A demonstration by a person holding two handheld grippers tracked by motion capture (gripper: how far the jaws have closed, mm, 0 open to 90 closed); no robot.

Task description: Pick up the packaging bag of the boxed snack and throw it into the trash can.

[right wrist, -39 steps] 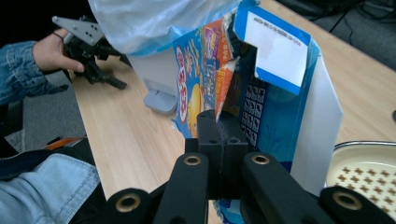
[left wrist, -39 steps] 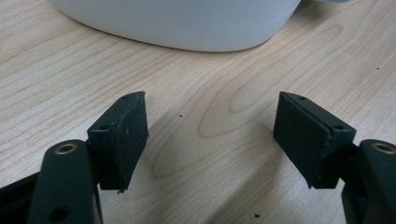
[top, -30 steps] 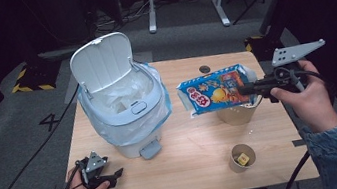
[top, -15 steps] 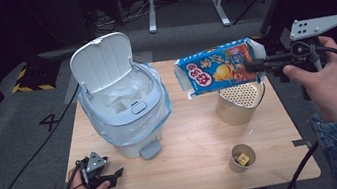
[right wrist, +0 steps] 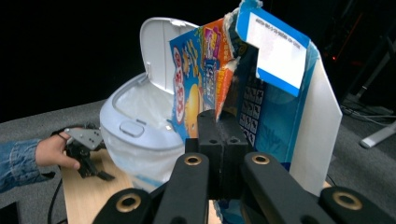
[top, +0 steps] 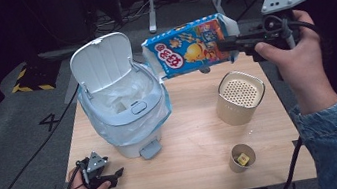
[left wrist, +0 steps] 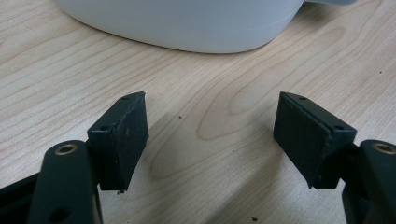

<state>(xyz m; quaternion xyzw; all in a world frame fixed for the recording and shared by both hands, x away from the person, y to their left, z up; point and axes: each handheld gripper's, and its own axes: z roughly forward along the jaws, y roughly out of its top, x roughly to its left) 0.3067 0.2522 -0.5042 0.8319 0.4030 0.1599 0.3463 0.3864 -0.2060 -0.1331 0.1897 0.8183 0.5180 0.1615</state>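
Landmark: the bin [top: 125, 106], a white pedal bin with its lid up and a bag lining it, standing on the tabletop [top: 198, 140].

Nearest, at the tabletop's front edge before the bin, the left gripper [top: 101, 172] rests in the person's hand; its fingers [left wrist: 123, 135] are spread apart with bare wood between them. Right of the bin near the front stands a small cup [top: 242, 158], and behind it a beige canister [top: 240, 96]. Farthest, the right gripper [top: 229, 44] has its fingers [right wrist: 222, 140] clenched on the torn box [top: 189, 46], held in the air, tilted, just above and right of the bin's open mouth.
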